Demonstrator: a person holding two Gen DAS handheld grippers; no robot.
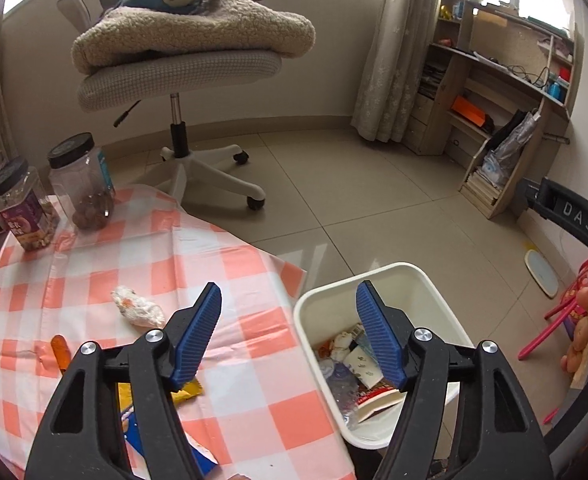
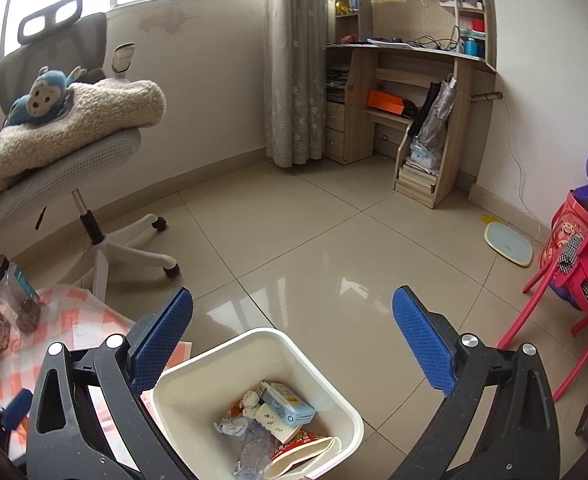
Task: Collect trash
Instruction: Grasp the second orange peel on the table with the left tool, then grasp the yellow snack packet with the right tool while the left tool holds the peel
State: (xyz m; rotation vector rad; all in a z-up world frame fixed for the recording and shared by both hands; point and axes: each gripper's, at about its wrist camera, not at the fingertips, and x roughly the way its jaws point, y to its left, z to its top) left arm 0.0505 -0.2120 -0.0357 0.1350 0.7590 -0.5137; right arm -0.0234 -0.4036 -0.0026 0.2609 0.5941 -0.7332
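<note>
"DAS" on black handle [image 1: 574, 216]

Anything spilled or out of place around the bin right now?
Nothing has spilled around the bin; its trash sits inside and the floor beside it looks clean. Some trash remains on the table: a crumpled tissue, a yellow wrapper and a blue packet. Both grippers are open and hold nothing.

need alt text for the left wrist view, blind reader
The open, empty left tool points over the edge of a checked tablecloth toward a white bin of trash on the floor. A crumpled tissue lies on the cloth, two jars at its far side, an office chair beyond.
</note>
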